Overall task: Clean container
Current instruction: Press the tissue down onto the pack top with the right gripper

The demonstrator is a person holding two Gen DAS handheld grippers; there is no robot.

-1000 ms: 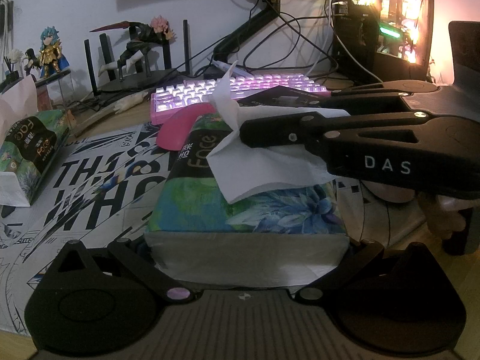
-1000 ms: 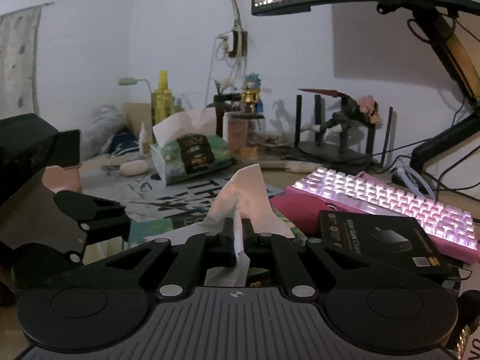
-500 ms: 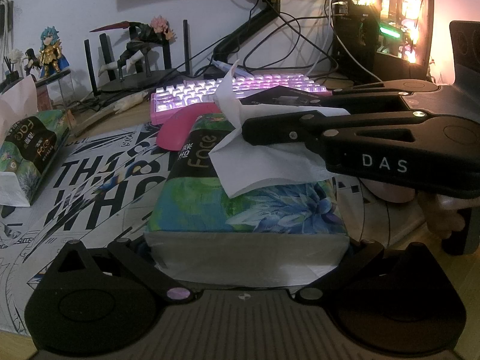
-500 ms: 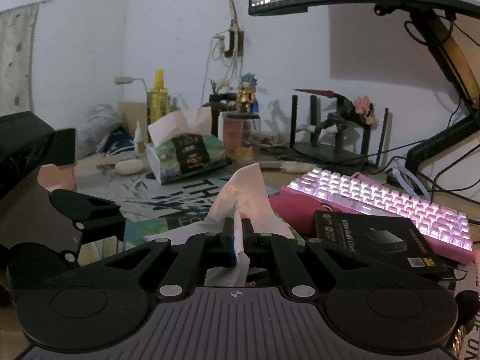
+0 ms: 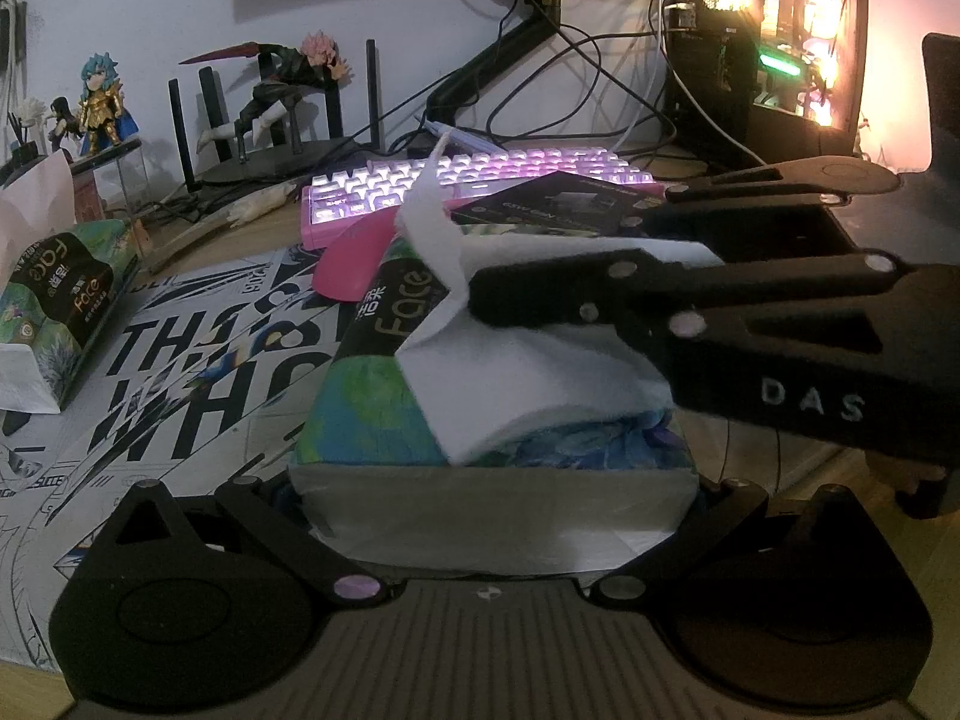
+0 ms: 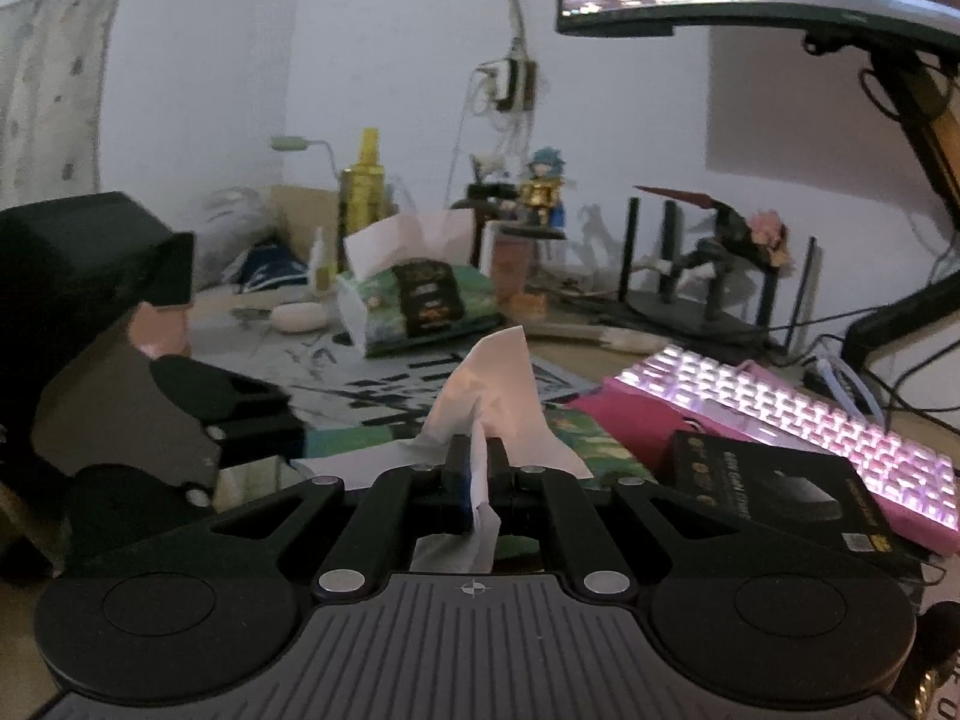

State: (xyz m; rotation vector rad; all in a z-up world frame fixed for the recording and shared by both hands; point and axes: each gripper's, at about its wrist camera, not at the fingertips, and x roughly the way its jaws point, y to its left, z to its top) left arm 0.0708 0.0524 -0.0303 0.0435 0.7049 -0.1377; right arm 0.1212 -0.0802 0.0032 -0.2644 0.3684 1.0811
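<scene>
A: Container: none can be made out in either view. What is held nearest?

B: A tissue (image 6: 492, 384) is clamped between the closed right fingers (image 6: 457, 468). It stands up from the pack (image 5: 480, 504) on the desk (image 5: 252, 240).

A: And the left fingers (image 5: 240, 498)?

B: They are spread either side of the pack's near end. Whether it is pressed cannot be told.

A: How should the tissue be handled?

B: It is judged light, limp and easily torn. It is best taken low, near the slot, and pulled straight. Beyond, a keyboard (image 5: 480, 174) is seen.
</scene>
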